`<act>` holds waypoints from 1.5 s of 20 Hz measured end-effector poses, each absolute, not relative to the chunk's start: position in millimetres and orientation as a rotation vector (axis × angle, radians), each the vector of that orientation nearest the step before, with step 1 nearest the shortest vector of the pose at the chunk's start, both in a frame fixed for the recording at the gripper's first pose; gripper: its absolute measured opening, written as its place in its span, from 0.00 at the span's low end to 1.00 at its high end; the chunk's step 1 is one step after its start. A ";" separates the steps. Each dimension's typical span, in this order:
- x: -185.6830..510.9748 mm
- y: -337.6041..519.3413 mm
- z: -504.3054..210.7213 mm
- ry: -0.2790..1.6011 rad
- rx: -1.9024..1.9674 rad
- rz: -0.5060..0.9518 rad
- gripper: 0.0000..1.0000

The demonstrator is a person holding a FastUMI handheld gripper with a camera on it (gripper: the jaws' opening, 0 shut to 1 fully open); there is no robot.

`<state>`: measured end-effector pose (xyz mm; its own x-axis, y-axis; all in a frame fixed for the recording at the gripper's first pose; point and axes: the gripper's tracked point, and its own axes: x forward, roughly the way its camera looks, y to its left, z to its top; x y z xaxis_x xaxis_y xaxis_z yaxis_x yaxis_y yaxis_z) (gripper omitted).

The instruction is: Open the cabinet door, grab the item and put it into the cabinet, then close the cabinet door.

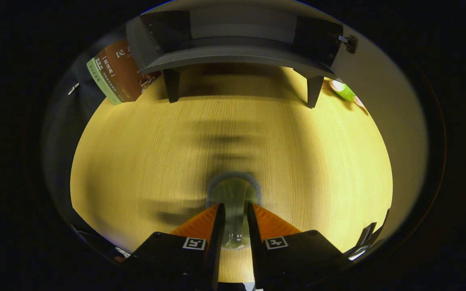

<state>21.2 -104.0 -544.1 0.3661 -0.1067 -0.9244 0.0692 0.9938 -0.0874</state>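
Gripper (235,214) – fingers pinched on a clear glass (234,194), held between them above the wooden table (136,161). Dark cabinet (237,44) – on legs at the table's far edge, beyond the fingers. Books (115,72) left of it; green item (344,91) right

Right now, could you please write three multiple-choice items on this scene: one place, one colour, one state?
1. The books are:
A. left of the cabinet
B. on top of it
C. between the jaws

2. The small item by the cabinet's right leg is:
A. red
B. green
C. blue

3. The jaws are:
A. wide open
B. shut on the clear cup
C. shut on a book

Key: A, they lean beside its left leg; B, its body is green; B, both fingers press the cup.
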 end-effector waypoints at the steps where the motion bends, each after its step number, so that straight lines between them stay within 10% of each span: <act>1: 22.4 -102.7 -543.0 1.189 -0.031 -0.112 0.37; 6: 31.9 -103.2 -529.7 1.135 -0.014 -0.107 0.15; 30: 223.6 -109.9 -158.1 0.352 -0.060 -0.101 0.14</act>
<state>223.6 -109.9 -158.1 0.9336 -0.1091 -0.3413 0.0883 0.9932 -0.0761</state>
